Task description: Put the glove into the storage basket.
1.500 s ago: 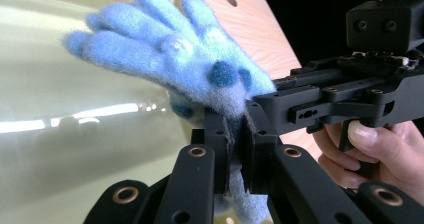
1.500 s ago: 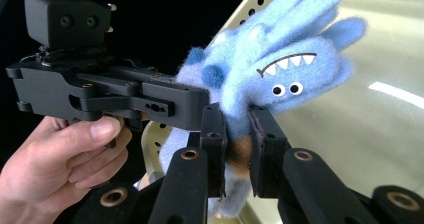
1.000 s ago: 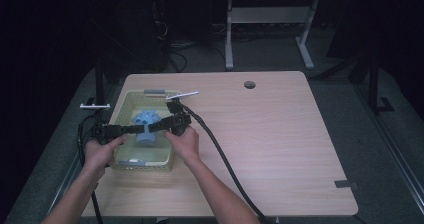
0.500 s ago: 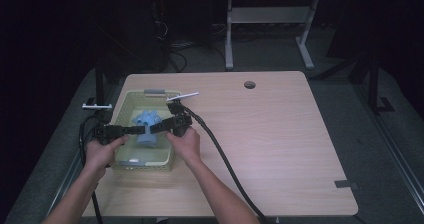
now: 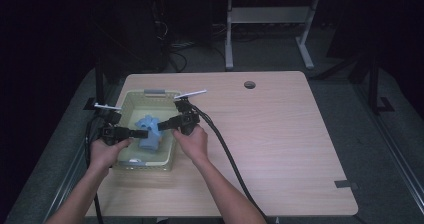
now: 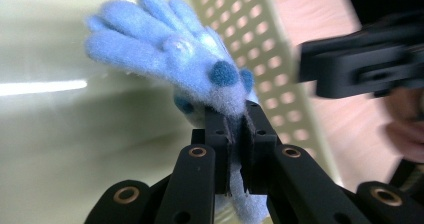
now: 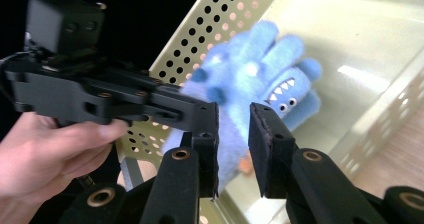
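My left hand-held gripper (image 6: 235,129) is clenched on the edge of a blue plush glove (image 6: 170,54), holding it over the pale perforated basket (image 5: 131,101) on the bench (image 5: 280,149). My right hand-held gripper (image 7: 234,129) hangs just beside it, jaws parted and gripping nothing.

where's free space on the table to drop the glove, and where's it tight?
Bare wood runs from the basket right wall across to the table right edge, broken by the cable hole near the far edge and the right gripper cable. Also free along the near edge. Crowded: inside the basket, where both grippers meet over the blue glove, which the left gripper pinches.
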### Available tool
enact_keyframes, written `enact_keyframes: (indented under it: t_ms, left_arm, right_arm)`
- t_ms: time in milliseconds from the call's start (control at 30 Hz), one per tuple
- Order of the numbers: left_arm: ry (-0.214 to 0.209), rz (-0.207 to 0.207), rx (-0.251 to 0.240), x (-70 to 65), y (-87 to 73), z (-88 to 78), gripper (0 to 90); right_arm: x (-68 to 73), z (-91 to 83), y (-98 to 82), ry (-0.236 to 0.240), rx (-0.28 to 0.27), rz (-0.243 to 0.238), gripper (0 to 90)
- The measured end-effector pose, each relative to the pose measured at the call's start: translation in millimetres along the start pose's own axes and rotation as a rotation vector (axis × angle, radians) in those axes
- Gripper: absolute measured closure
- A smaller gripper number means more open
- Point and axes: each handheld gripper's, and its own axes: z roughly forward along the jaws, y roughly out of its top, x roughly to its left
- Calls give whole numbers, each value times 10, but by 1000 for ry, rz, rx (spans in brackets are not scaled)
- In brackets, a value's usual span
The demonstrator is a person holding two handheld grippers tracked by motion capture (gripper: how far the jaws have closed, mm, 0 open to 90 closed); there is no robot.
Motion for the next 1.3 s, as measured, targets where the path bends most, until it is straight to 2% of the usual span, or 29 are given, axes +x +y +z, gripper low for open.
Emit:
enact_keyframes:
  t_ms: [100,267,333,367,500,533,567,667,733,767,900,1000,1133,1233,1300]
  left_arm:
    - [50,23,52,-9,33,69,837]
    - [128,8,128,-10,64,195,802]
    - [182,14,158,-3,68,235,723]
    - [192,12,177,7,72,246,664]
    - [220,2,161,-4,102,214,539]
    - [220,-5,149,-16,113,186,537]
    - [229,9,144,-16,130,152,535]
    - [230,4,91,-64,174,79,559]
    - [246,38,88,-92,201,51,594]
    - [252,41,90,-108,208,51,619]
    - [281,57,139,-97,204,148,697]
    - [320,80,206,-76,191,262,704]
    - [356,89,253,-56,189,378,704]
    - [337,102,241,-81,197,376,694]
    - [326,94,225,-106,209,348,684]
  right_arm:
    - [-13,-52,-10,-1,-11,-10,739]
    - [-22,-140,-14,1,-25,-12,737]
    - [-23,-169,-19,0,-32,-18,735]
    - [-23,-184,-22,1,-30,-17,732]
    - [-21,-255,-21,1,-36,-17,727]
    - [-23,-268,-21,2,-39,-18,725]
    - [-26,-286,-20,0,-41,-20,723]
    - [-41,-340,-28,3,-51,-15,721]
    - [-54,-366,-37,-4,-52,-15,718]
    - [-57,-377,-42,-3,-51,-13,717]
    - [-76,-415,-55,-13,-56,-18,715]
    - [-82,-449,-56,-5,-56,-17,713]
    - [-105,-480,-65,-10,-56,-16,710]
    - [-136,-500,-80,-6,-54,-14,705]
    - [-154,-512,-89,-3,-52,-12,701]
